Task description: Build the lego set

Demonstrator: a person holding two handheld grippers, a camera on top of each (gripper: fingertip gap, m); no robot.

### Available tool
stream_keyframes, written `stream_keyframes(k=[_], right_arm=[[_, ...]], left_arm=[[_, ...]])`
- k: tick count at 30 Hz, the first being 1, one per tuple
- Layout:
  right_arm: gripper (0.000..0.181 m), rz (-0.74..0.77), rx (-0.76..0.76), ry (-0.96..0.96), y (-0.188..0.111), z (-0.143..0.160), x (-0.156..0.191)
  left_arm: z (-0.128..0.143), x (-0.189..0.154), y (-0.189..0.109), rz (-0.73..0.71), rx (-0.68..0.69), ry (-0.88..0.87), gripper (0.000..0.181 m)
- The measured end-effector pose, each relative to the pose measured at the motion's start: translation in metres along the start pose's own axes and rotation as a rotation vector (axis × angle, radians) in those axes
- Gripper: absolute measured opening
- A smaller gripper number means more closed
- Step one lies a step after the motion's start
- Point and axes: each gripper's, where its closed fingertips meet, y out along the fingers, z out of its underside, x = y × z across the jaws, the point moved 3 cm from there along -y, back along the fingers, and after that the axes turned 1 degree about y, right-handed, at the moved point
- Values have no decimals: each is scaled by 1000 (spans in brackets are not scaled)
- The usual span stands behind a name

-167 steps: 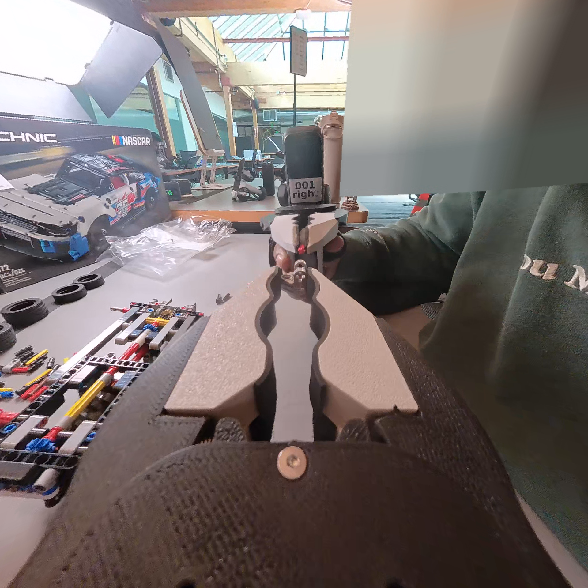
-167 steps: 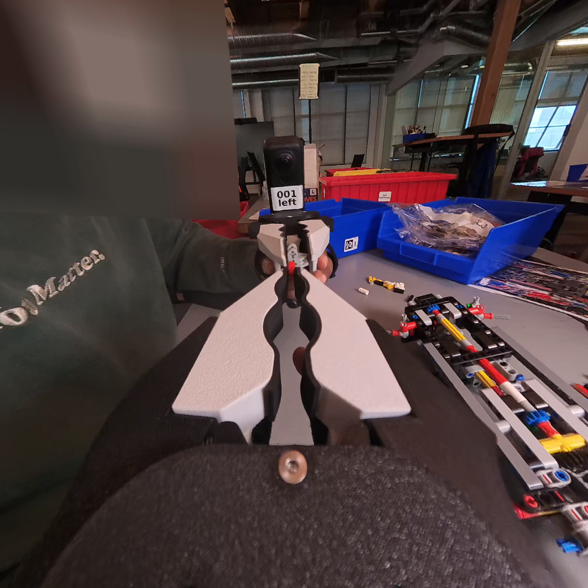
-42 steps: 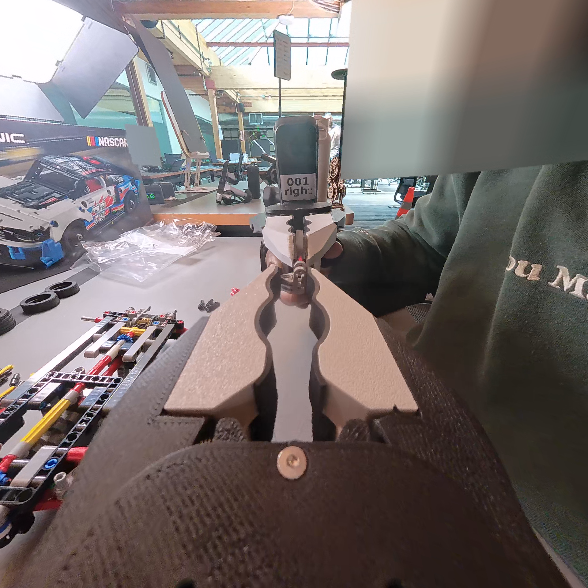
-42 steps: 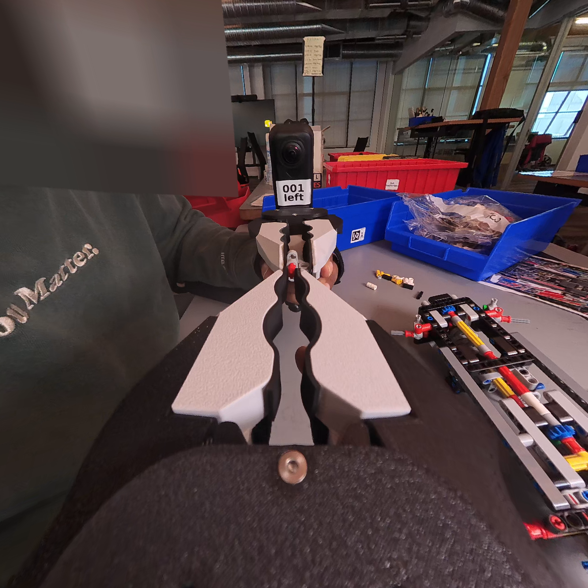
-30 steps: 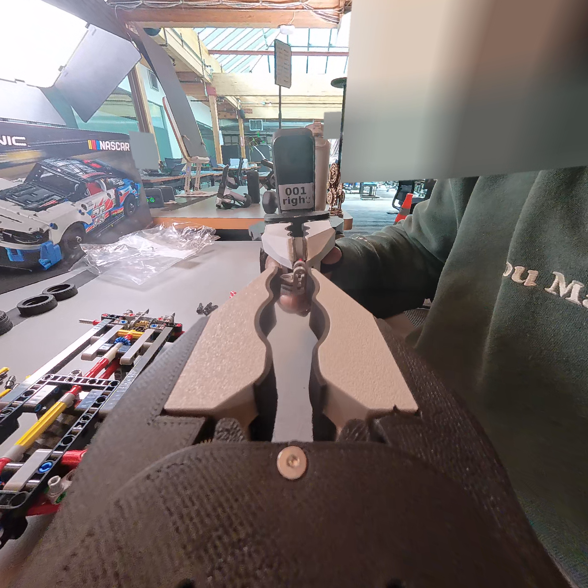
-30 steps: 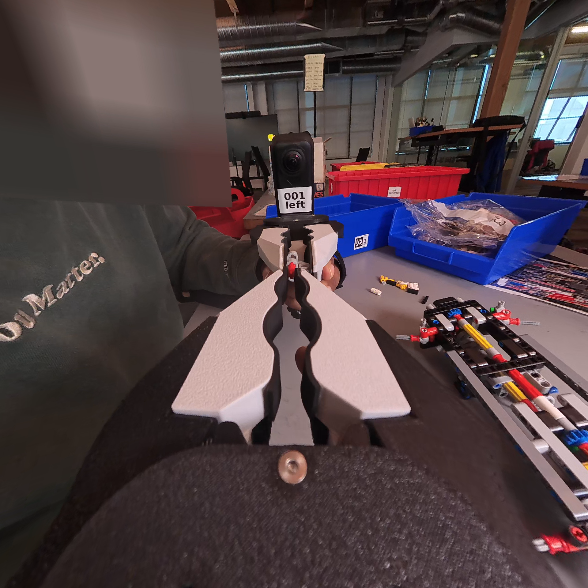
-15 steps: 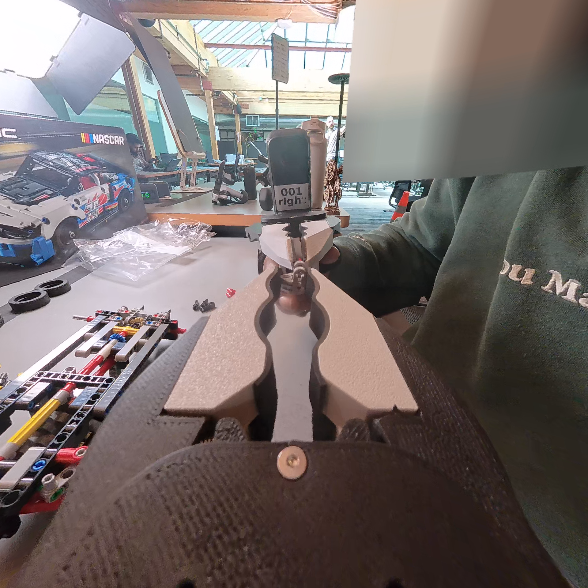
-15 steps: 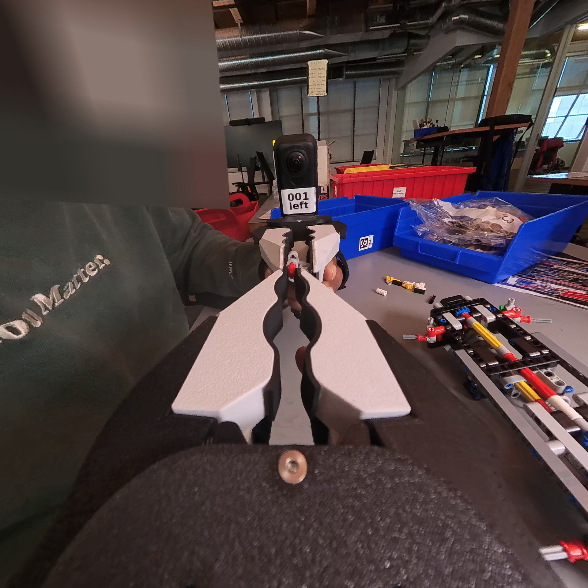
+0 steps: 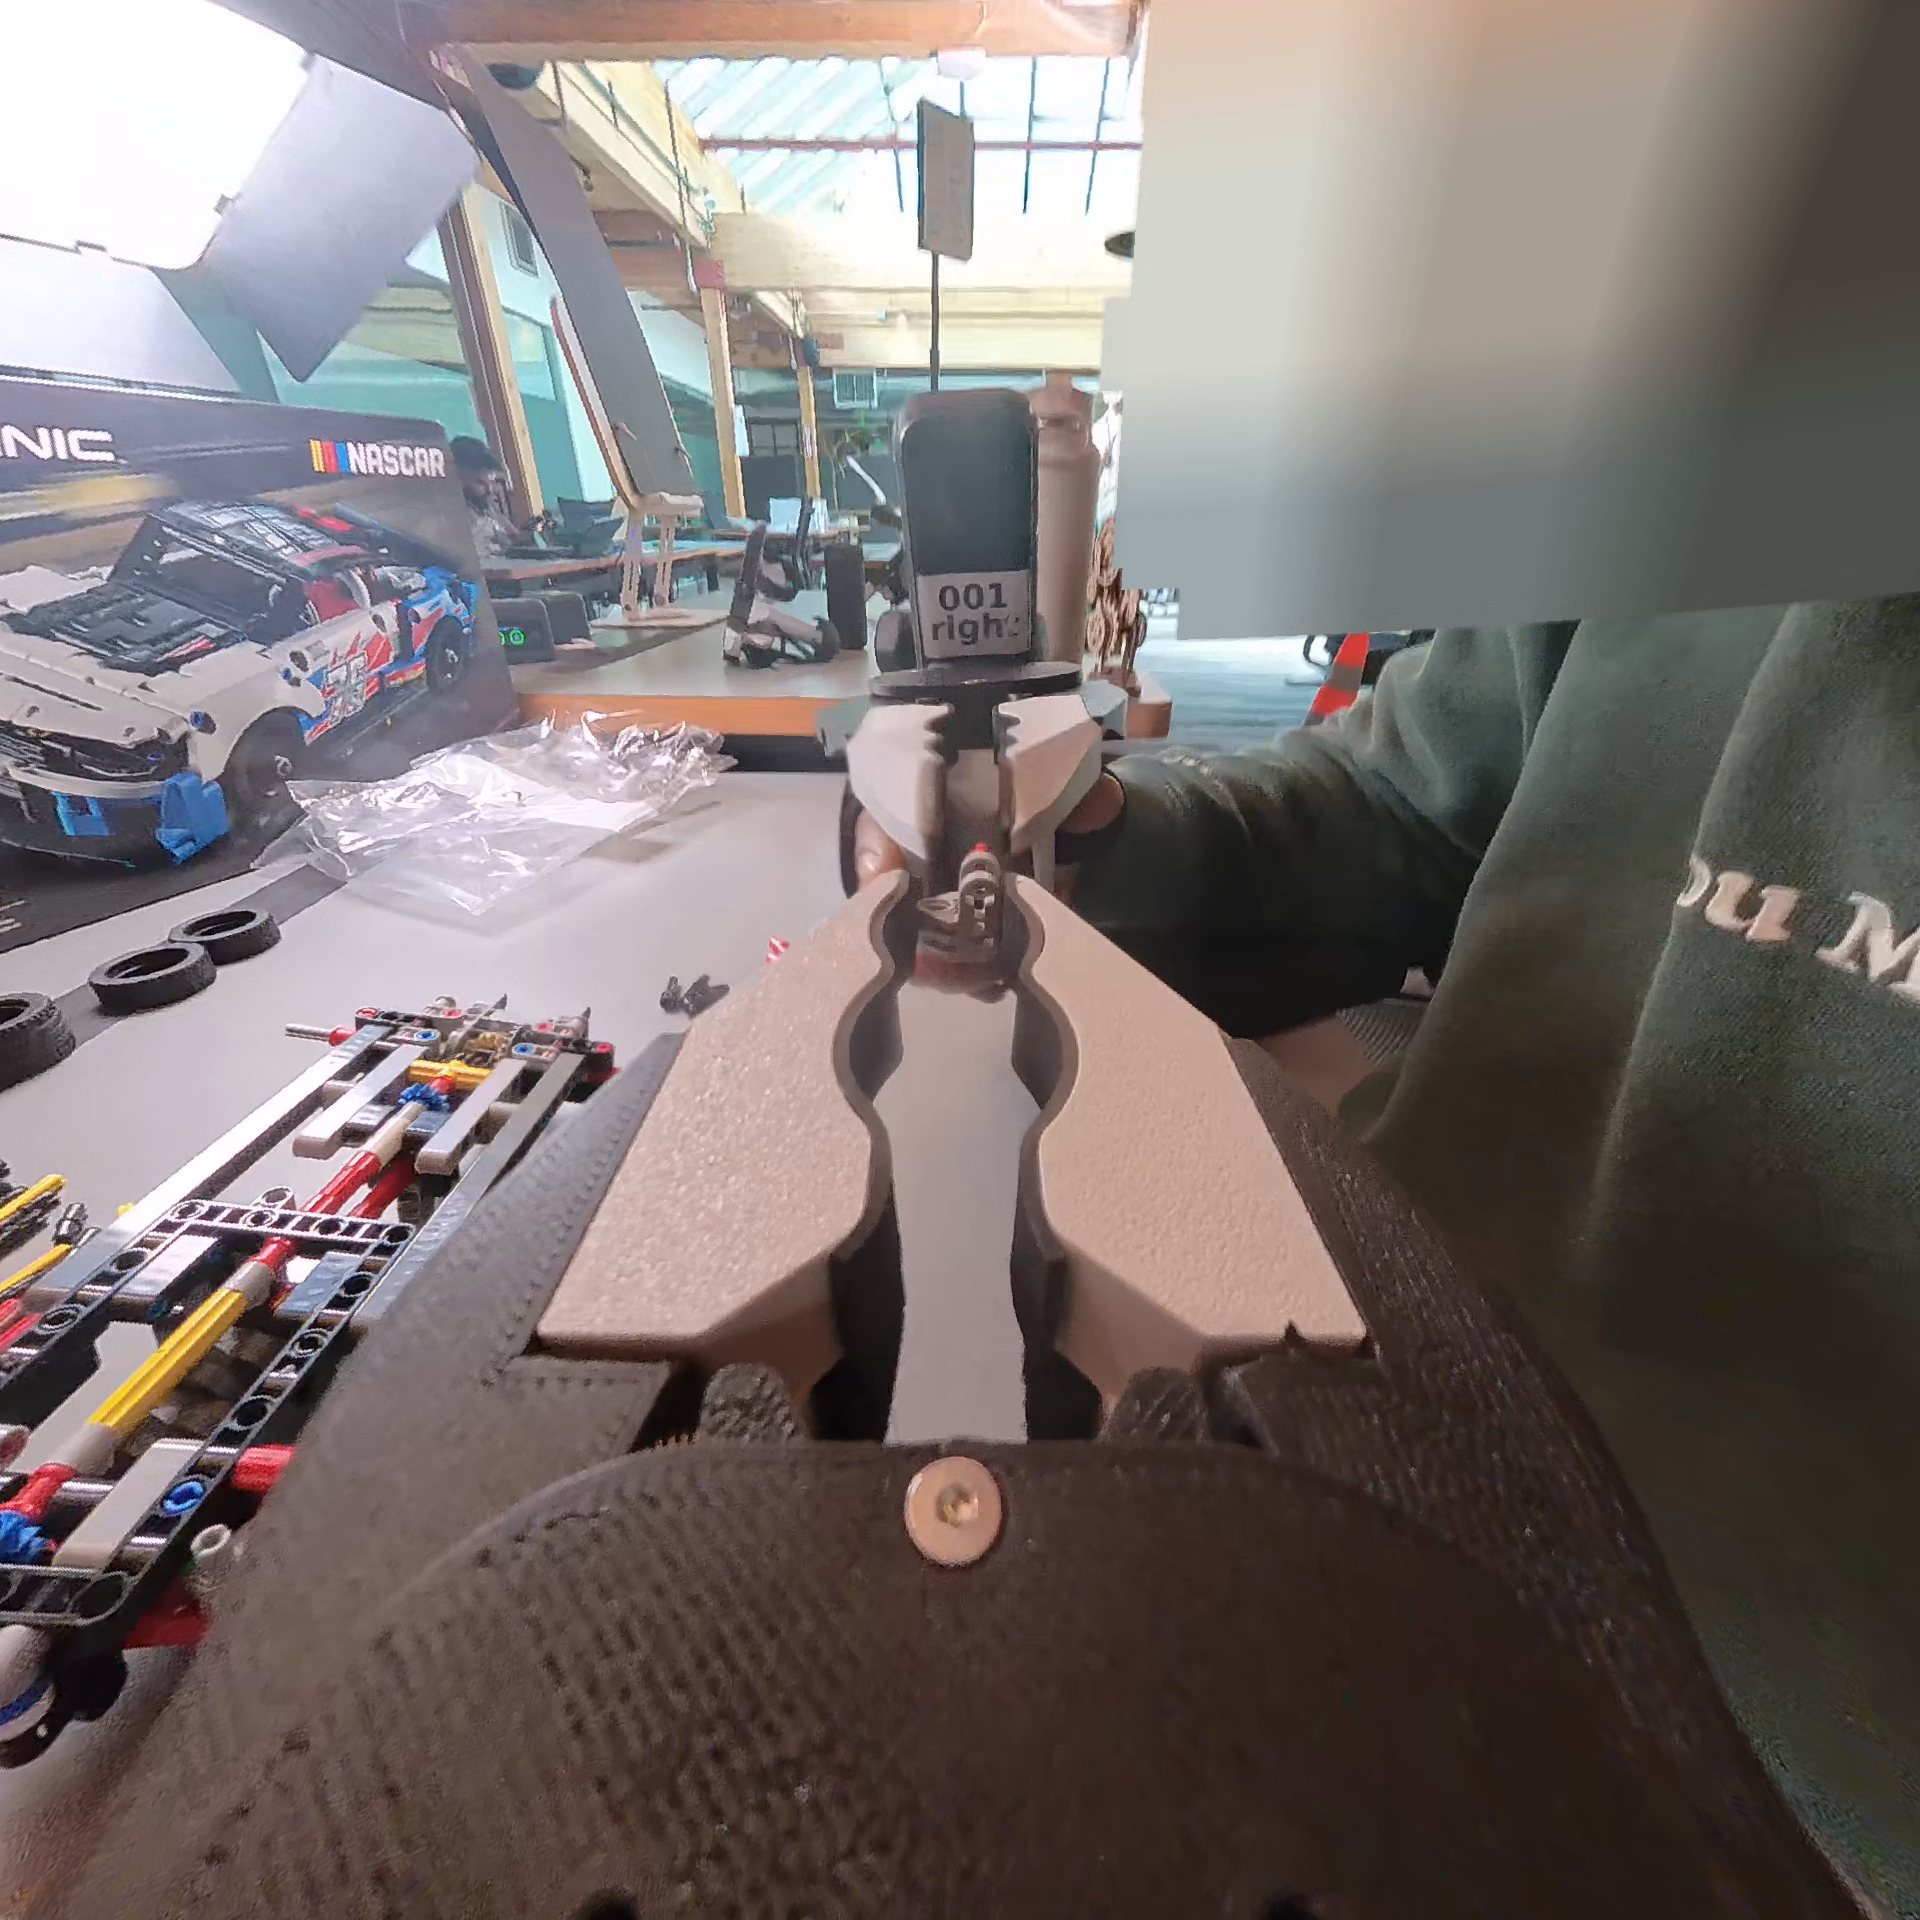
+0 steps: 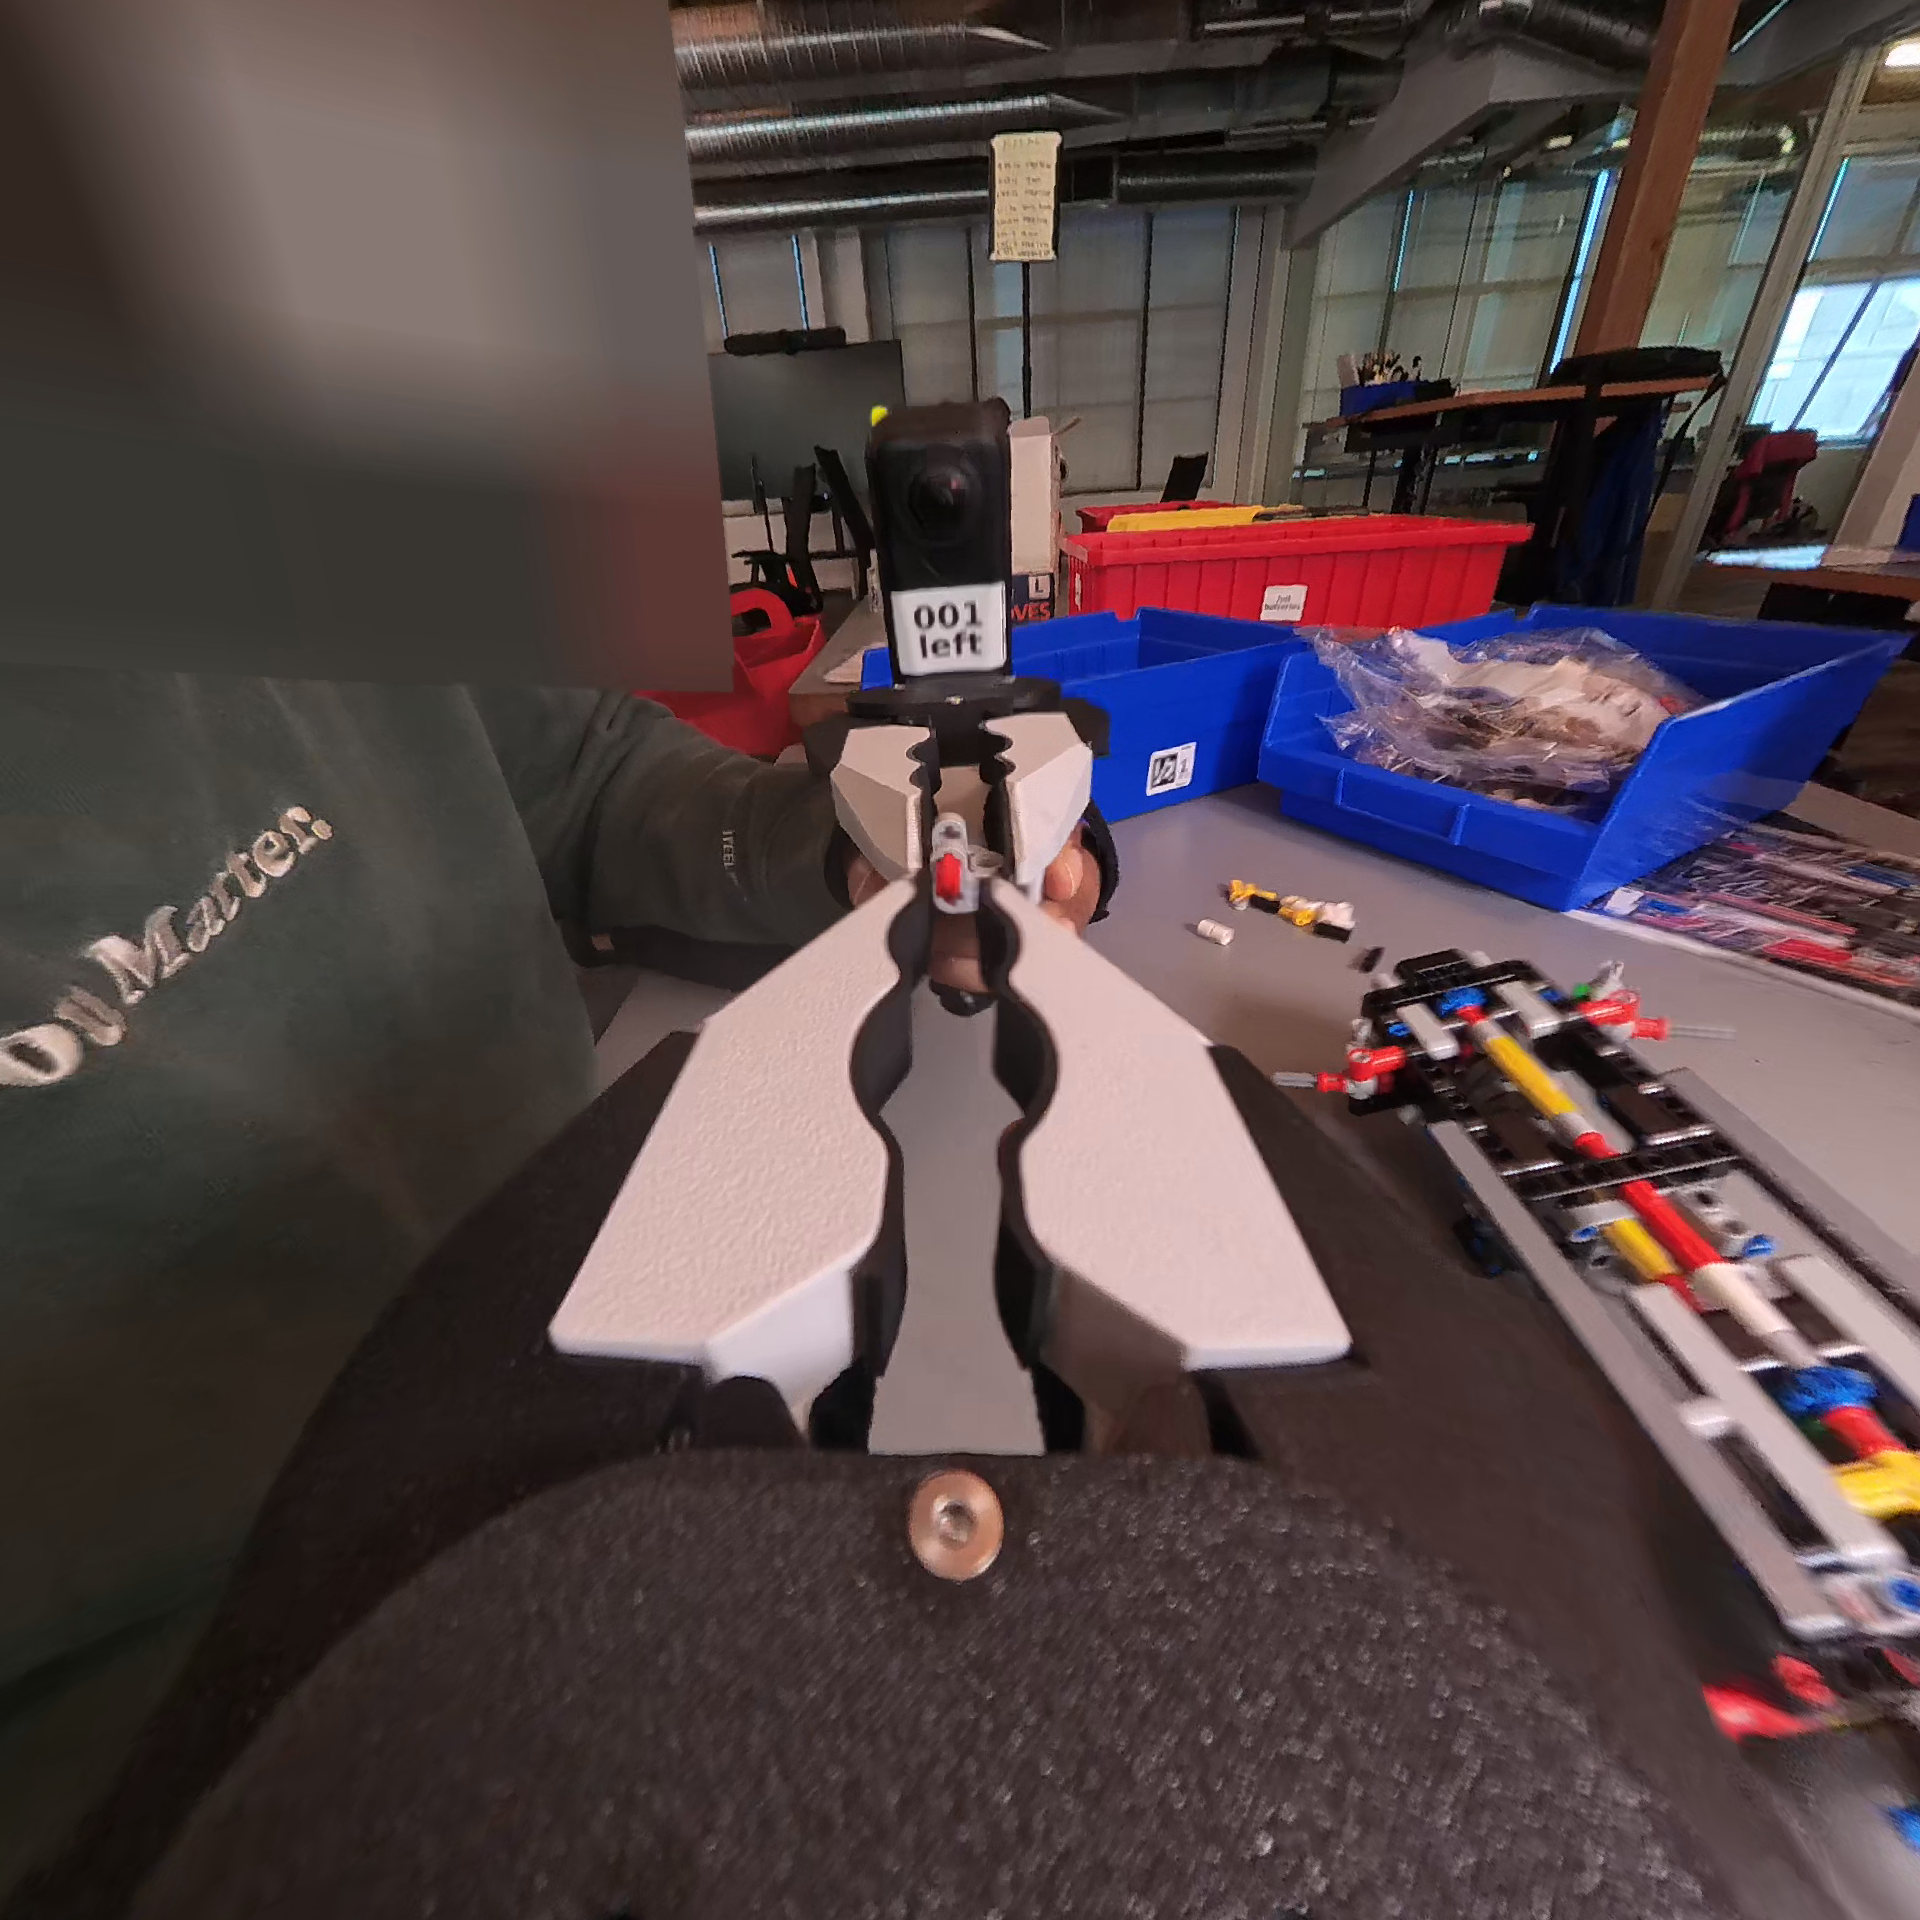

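Observation:
My left gripper (image 9: 961, 909) and my right gripper (image 10: 951, 883) point at each other, tip to tip, above the table's near edge. Both are shut on one small grey-and-red lego piece (image 10: 948, 864), which also shows in the left wrist view (image 9: 971, 899). The right gripper (image 9: 971, 800) shows farther off in the left wrist view, and the left gripper (image 10: 961, 800) in the right wrist view. The long partly built chassis (image 9: 312, 1195) lies on the table beside them; the right wrist view (image 10: 1662, 1195) shows it too.
The set's box (image 9: 208, 644), a clear plastic bag (image 9: 499, 800) and loose tyres (image 9: 187, 951) lie at the back. Small black pins (image 9: 691, 992) lie near the chassis. Blue bins (image 10: 1558, 831), a red bin (image 10: 1288, 566), loose small parts (image 10: 1288, 914) and a booklet (image 10: 1787, 904) stand beyond. A person's green sleeves are close. Left and right tips are no more than a few centimetres apart.
Both grippers have stayed shut, tip to tip, on the small piece. They have drifted and tilted slightly together, so the chassis sits a little differently in both views.

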Motion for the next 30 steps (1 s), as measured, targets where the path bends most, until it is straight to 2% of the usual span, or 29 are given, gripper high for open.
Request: stream_keyframes(k=[1,3,5,6,8,10,11,14,16,19,23,24,27,30], right_arm=[[17,9,-10,-11,-9,-8,-5],[23,61,3,-23,-42,-25,-22],[21,267,99,-75,-86,-29,-55],[20,363,202,-98,-110,-20,-70],[21,525,481,-91,-156,17,-100],[25,562,708,-22,-189,59,-114],[26,562,752,16,-197,73,-118],[26,540,800,48,-199,93,-122],[25,531,812,-3,-191,91,-123],[21,496,855,-44,-173,88,-119],[17,501,1010,-59,-164,104,-122],[7,501,1012,-61,-161,105,-123],[5,451,1034,-89,-151,104,-116],[5,340,978,-95,-119,101,-87]], left_arm=[[-3,2,-2,-1,-24,-16,14],[-5,8,-9,-21,-35,-30,14],[1,11,-11,-37,9,-25,13],[6,12,-10,-41,36,-21,14],[18,12,-6,-29,95,-38,14],[35,11,-1,-17,180,-61,14],[44,11,1,-17,231,-65,14],[71,11,6,-26,378,-63,14],[79,10,9,-31,414,-52,14],[78,13,11,-44,399,-62,14],[73,16,10,-57,357,-76,14],[72,17,10,-60,351,-72,14],[70,15,10,-56,335,-45,13],[66,13,10,-45,305,-34,13]])
